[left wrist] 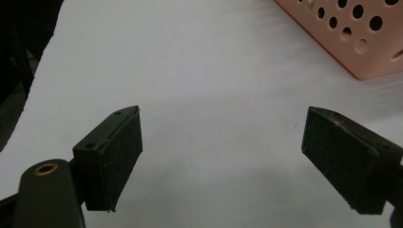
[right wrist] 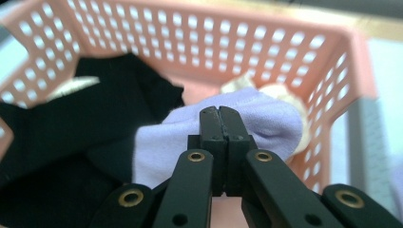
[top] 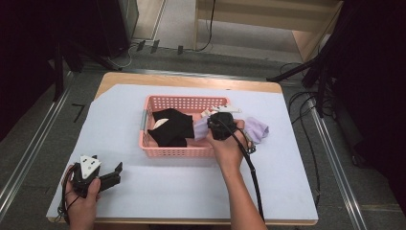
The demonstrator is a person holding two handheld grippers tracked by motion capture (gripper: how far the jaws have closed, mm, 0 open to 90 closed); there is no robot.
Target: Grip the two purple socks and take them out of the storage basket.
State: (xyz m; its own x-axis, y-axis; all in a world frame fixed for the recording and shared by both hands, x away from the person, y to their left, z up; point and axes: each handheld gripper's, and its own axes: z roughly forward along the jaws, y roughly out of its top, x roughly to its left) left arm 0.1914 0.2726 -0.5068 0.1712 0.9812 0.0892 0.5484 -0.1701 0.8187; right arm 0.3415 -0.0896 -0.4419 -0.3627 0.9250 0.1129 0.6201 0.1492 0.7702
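The lavender sock (top: 256, 129) lies draped over the right wall of the pink basket (top: 179, 151), its long axis running across that wall, one end inside the basket, the other on the tabletop (top: 191, 184) beyond. The right tongs (right wrist: 220, 113) are closed, seemingly pinching the sock's fabric, though the pads hide the contact. The left tongs (left wrist: 222, 159) stand wide open, holding nothing, left of the basket's near corner. The right gripper view shows black clothing (right wrist: 71, 137) beside the sock.

No readable text, label, brand, number or sign on anything in view.
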